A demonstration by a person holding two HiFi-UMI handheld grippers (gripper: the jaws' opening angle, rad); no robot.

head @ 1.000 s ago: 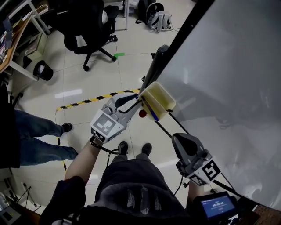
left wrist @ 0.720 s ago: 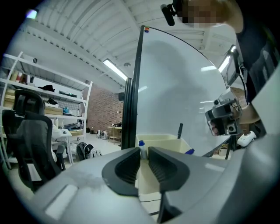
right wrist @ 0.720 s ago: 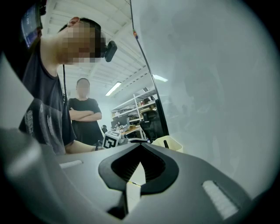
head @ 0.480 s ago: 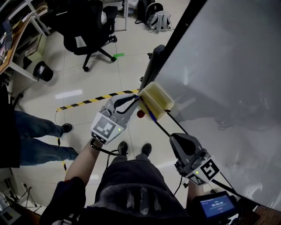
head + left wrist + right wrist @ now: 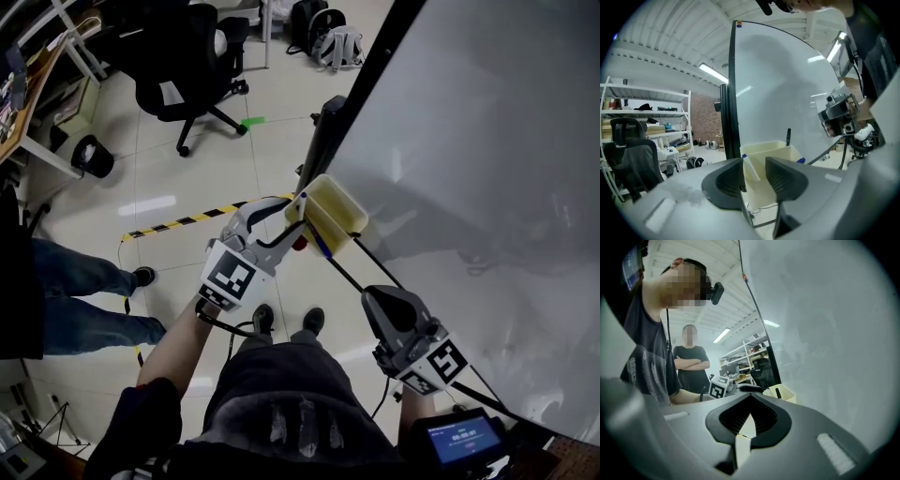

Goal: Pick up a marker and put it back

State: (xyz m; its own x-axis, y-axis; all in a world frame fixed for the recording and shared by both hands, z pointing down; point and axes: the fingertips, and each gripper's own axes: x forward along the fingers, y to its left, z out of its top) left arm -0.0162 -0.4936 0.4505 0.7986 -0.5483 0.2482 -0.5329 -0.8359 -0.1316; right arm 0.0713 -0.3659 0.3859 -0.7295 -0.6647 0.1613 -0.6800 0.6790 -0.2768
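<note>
From the head view: has rolled the left gripper [image 5: 289,223] slightly since a second ago and just spread its jaws beside the pale yellow plastic tray [image 5: 342,192] on the whiteboard [image 5: 487,169] edge. Through the left gripper view: frames a white, blue-capped marker [image 5: 750,168] in the gap between parted jaws, gripped by neither, leaning inside the tray (a black marker [image 5: 788,136] stands behind). Through the right gripper view: shows the right gripper [image 5: 749,420] with jaws pressed together, empty.

The white-barrelled marker with a blue cap [image 5: 751,168] leans tilted inside the cream plastic bin [image 5: 779,150], cap end up against the bin's left wall, its lower end down in the bin. A black marker [image 5: 788,135] stands upright at the far wall.
</note>
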